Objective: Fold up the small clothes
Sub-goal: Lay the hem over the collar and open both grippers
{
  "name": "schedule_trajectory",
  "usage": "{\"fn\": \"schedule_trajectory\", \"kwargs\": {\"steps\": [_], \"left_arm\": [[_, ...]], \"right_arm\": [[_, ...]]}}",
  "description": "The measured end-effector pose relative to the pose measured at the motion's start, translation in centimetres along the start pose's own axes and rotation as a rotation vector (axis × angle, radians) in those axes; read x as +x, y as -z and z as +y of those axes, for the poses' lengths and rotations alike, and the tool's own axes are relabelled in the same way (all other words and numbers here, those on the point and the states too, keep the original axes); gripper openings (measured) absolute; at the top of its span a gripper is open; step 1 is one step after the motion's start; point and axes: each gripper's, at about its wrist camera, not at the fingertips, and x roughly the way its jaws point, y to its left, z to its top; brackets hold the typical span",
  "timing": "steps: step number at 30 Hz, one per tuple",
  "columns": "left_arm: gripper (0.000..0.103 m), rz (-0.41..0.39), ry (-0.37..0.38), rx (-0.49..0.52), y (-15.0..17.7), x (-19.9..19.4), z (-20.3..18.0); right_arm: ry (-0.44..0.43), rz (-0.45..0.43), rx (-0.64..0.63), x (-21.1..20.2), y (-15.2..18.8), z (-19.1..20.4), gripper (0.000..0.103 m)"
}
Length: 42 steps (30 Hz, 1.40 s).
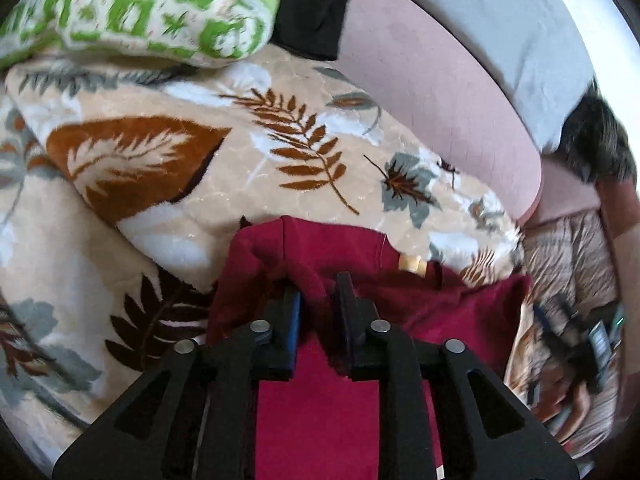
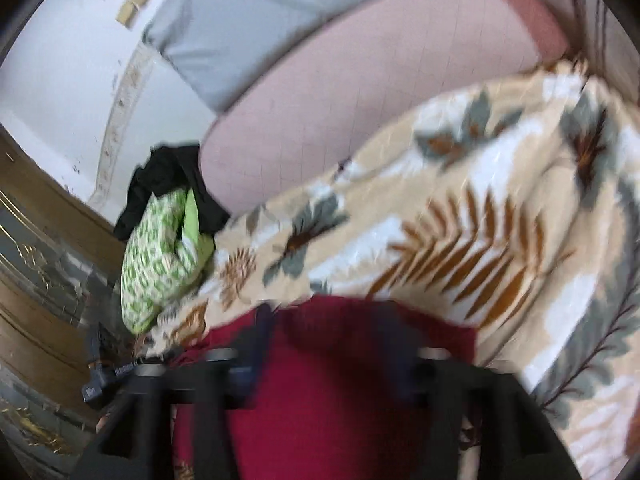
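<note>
Leaf-print blanket [image 1: 224,160] — green-patterned pillow [image 1: 152,8]

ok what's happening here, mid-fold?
A person with two handheld grippers is working a red garment lying on a leaf-print blanket. The left gripper is pinching a bunched fold of it. The right gripper is over the garment with fingers apart, but the view is too blurred to tell whether it grips.

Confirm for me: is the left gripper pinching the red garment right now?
Yes, the left gripper has a bunched fold of the red garment squeezed between its two fingers.
</note>
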Motion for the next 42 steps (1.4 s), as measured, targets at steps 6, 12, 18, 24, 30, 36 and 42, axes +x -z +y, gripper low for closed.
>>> {"fn": "schedule_trajectory", "kwargs": {"steps": [6, 12, 18, 24, 30, 36, 42], "left_arm": [[0.032, -0.015, 0.027, 0.003, 0.2, -0.6, -0.1], [0.069, -0.113, 0.033, -0.048, -0.2, -1.9, 0.5], [0.069, -0.109, 0.033, -0.028, 0.1, -2.0, -0.3], [0.069, -0.07, -0.119, 0.039, 0.8, 1.5, -2.3], [0.069, -0.046, -0.211, 0.01, 1.0, 4.6, -0.8], [0.069, -0.09, -0.286, 0.112, 2.2, 5.2, -1.8], [0.069, -0.113, -0.296, 0.154, 3.0, 3.8, -2.6]], "right_arm": [[0.007, 0.004, -0.074, -1.6, 1.1, 0.7, 0.062], [0.054, 0.052, -0.268, 1.0, 4.2, 4.1, 0.045], [0.116, 0.088, -0.352, 4.2, 5.7, 5.4, 0.044], [0.235, 0.096, -0.359, 6.9, 4.9, 4.9, 0.044], [0.369, 0.102, -0.334, 9.2, 4.3, 2.5, 0.044], [0.438, 0.115, -0.36, 10.8, 4.7, 1.8, 0.044], [0.378, 0.086, -0.419, 7.7, 5.6, 4.4, 0.044]]}}
